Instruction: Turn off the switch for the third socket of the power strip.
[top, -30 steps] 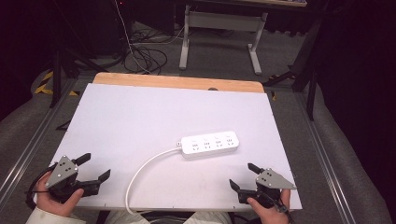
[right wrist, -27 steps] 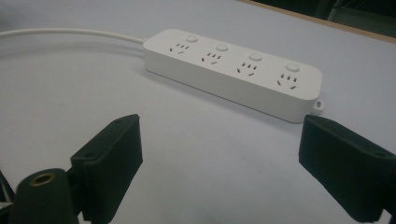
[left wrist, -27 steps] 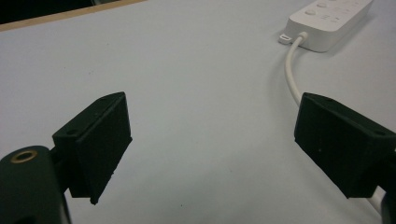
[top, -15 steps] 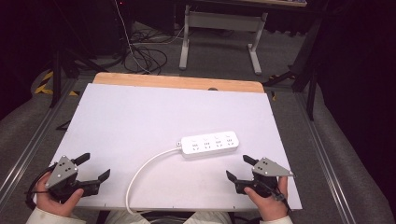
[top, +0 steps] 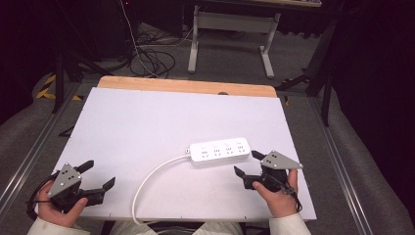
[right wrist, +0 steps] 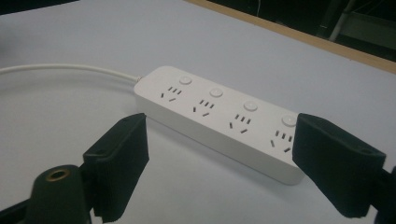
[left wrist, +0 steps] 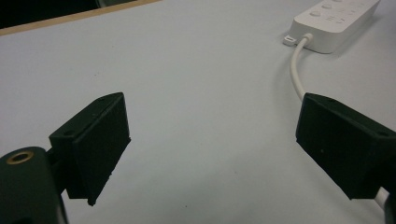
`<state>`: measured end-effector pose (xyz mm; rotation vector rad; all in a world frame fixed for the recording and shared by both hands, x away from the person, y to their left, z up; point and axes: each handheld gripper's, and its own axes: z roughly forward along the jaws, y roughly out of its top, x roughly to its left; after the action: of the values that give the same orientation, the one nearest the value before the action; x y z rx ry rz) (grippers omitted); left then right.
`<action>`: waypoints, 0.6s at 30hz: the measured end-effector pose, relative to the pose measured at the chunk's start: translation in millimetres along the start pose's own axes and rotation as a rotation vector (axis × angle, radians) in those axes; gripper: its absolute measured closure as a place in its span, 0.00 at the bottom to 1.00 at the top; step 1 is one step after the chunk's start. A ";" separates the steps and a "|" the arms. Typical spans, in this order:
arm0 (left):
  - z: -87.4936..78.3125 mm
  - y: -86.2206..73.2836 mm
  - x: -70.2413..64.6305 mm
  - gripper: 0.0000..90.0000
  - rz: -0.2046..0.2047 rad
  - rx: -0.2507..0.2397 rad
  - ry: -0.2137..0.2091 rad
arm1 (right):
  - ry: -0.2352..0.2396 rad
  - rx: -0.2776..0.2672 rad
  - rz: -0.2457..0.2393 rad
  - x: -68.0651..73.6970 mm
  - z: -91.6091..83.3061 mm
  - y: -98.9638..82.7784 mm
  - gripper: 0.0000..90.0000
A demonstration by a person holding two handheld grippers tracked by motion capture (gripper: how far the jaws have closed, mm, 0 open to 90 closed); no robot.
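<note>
While the white power strip (top: 219, 151) lies flat on the white table (top: 147, 127) toward its near right part, its white cable (top: 151, 181) curving off the near edge, the right gripper (top: 250, 163) sits just beside the strip's right end with jaws spread wide and nothing between them. Compared with a second ago, that gripper has come forward and inward from the table's near right corner toward the strip, its jaws narrowing slightly, whereas the left gripper (top: 96, 174) has stayed at the near left corner, likewise agape and empty, well apart from the strip with bare tabletop between.
</note>
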<state>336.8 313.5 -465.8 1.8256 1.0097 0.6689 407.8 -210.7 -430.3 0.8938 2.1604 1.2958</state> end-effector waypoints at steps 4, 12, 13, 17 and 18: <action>0.3 -0.1 0.0 0.11 -0.001 0.000 0.002 | -0.002 -0.008 -0.001 -2.6 3.8 7.1 0.21; -0.1 -0.1 0.5 0.11 0.000 -0.003 0.008 | 0.003 -0.006 -0.002 -6.9 13.9 17.1 0.21; 0.0 -0.1 0.4 0.11 0.000 -0.002 0.008 | 0.003 -0.004 -0.002 -8.5 16.8 19.2 0.21; 0.2 -0.1 0.2 0.11 0.001 -0.002 0.006 | 0.005 -0.004 0.004 -11.1 22.5 23.0 0.21; 0.2 -0.1 0.2 0.11 0.001 -0.002 0.006 | 0.004 -0.001 0.004 -11.6 23.8 23.9 0.21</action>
<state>337.0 313.6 -465.9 1.8238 1.0124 0.6764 438.7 -196.9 -419.0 0.8963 2.1625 1.3015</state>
